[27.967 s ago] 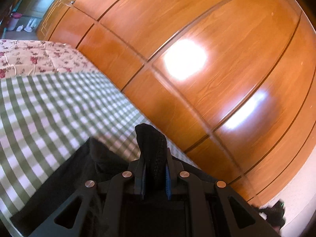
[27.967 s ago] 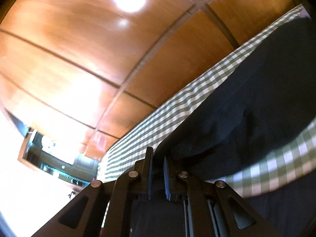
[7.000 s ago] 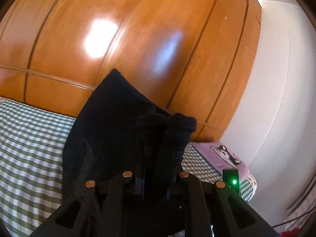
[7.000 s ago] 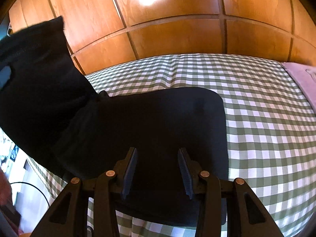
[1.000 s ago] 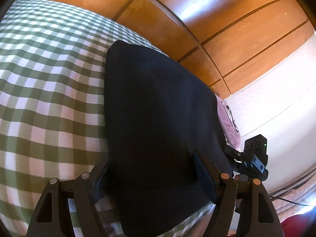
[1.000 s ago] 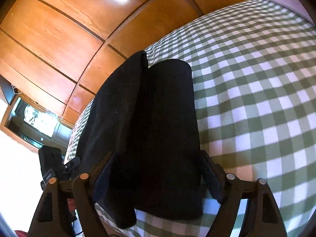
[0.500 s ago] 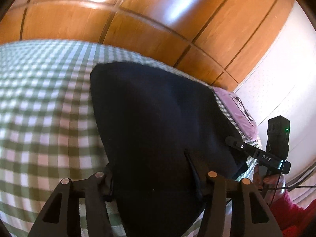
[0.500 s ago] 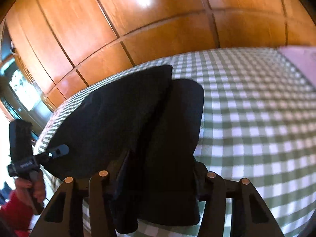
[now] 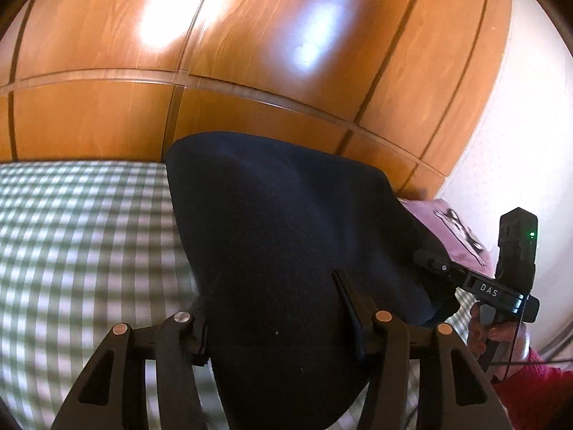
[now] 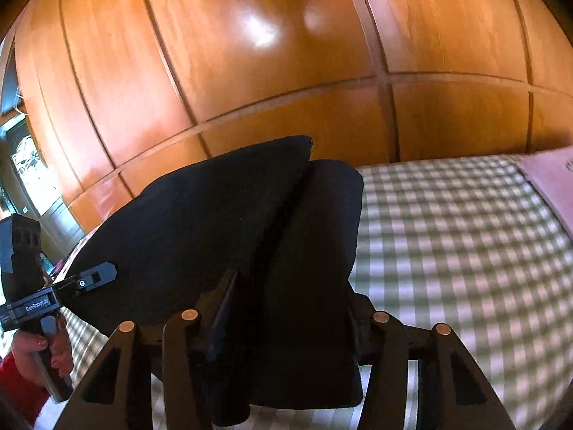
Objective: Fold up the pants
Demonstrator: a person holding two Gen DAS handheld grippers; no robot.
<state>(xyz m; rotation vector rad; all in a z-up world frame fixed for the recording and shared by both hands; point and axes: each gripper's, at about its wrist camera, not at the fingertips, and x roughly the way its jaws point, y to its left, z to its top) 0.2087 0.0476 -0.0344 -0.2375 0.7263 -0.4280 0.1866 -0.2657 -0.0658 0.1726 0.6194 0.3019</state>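
Observation:
The black pants [image 9: 272,222] lie folded into a thick stack on the green-checked bed; in the right wrist view [image 10: 229,215] two folded layers show side by side. My left gripper [image 9: 275,308] has its jaws apart, straddling the near edge of the stack. My right gripper [image 10: 286,304] also has its jaws apart around the stack's other edge. Each gripper shows in the other's view: the right one [image 9: 501,286] at the right, the left one [image 10: 46,294] at the left.
The green-checked sheet [image 9: 78,236] covers the bed [image 10: 465,251]. A pink pillow [image 9: 454,229] lies at the bed's end. Glossy wooden wardrobe panels [image 10: 286,53] rise right behind the bed. A white wall [image 9: 530,125] stands at the right.
Both grippers have tilted up and drawn in closer to the folded stack, so more of the wardrobe shows. Their jaws have narrowed but still stand apart around the pants.

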